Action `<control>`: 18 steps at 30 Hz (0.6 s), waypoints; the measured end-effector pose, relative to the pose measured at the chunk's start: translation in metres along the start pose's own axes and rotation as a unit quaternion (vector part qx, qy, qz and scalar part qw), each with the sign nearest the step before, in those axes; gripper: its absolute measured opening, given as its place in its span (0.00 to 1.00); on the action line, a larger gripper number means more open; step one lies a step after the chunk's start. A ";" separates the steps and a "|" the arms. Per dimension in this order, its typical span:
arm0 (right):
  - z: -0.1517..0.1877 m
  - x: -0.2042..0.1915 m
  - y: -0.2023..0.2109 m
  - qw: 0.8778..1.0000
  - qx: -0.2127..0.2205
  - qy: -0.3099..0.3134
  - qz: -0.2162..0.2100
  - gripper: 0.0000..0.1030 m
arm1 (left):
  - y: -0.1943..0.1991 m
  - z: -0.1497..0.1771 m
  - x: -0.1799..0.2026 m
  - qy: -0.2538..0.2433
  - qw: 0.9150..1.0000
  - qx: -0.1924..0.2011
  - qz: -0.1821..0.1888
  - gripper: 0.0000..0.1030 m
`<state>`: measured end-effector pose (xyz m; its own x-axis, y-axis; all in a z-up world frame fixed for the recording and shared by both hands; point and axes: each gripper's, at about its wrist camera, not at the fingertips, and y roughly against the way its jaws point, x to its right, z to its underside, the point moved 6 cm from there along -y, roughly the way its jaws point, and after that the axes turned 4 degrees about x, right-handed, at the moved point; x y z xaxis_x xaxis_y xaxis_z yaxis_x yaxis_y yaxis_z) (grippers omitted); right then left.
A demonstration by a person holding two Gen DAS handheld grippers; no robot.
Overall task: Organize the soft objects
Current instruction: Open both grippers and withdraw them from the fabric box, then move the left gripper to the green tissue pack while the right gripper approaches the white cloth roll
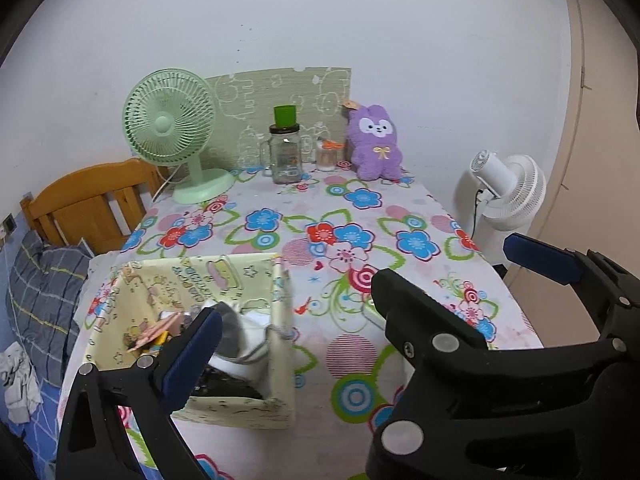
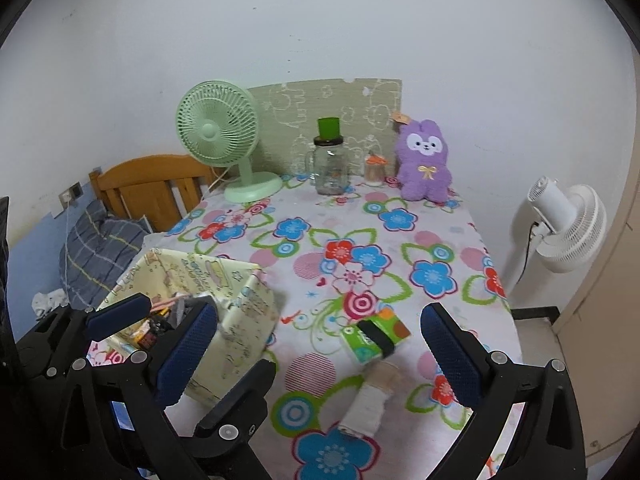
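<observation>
A pale yellow fabric storage box (image 1: 276, 364) (image 2: 244, 320) stands at the table's near left, holding several small items and a white-and-grey cloth (image 1: 244, 332). A purple plush rabbit (image 1: 374, 144) (image 2: 425, 162) sits upright at the far right by the wall. In the right wrist view a green tissue pack (image 2: 374, 338) with a black band and a rolled whitish cloth (image 2: 374, 398) lie near the front. My left gripper (image 1: 356, 292) (image 2: 120, 314) is open beside the box. My right gripper (image 2: 320, 356) is open, above the tissue pack and roll.
A green desk fan (image 1: 172, 128) (image 2: 220, 132), a glass mug jar with a green cup on top (image 1: 285, 148) (image 2: 330, 160) and a small jar (image 1: 328, 154) stand by the far wall. A white floor fan (image 2: 568, 228) stands right of the table; a wooden bed headboard (image 1: 92, 200) left.
</observation>
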<state>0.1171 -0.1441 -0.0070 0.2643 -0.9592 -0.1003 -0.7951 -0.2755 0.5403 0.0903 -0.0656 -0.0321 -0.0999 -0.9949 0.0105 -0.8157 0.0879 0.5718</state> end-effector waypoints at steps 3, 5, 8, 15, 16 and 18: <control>0.002 0.008 0.003 1.000 0.000 -0.001 0.001 1.00 | -0.001 0.000 0.008 0.001 1.000 0.001 0.003 0.99; 0.003 0.013 0.005 1.000 -0.001 0.002 0.010 1.00 | -0.004 0.001 0.013 0.000 1.000 -0.003 0.006 0.99; 0.004 0.018 0.008 0.999 0.003 0.016 0.035 1.00 | -0.008 0.004 0.019 -0.002 1.000 -0.009 0.009 0.97; 0.011 0.034 0.010 0.996 0.004 0.034 0.077 1.00 | -0.019 0.013 0.033 -0.010 1.000 -0.021 0.016 0.95; 0.013 0.036 0.010 0.996 0.005 0.037 0.085 1.00 | -0.020 0.014 0.034 -0.011 1.000 -0.021 0.016 0.94; 0.017 0.041 0.008 0.995 0.005 0.041 0.094 1.00 | -0.024 0.018 0.037 -0.013 0.999 -0.025 0.016 0.92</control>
<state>0.1124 -0.1869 -0.0205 0.1534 -0.9857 0.0704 -0.8400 -0.0925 0.5346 0.0959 -0.1041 -0.0600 -0.1412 -0.9899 0.0095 -0.7819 0.1174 0.6122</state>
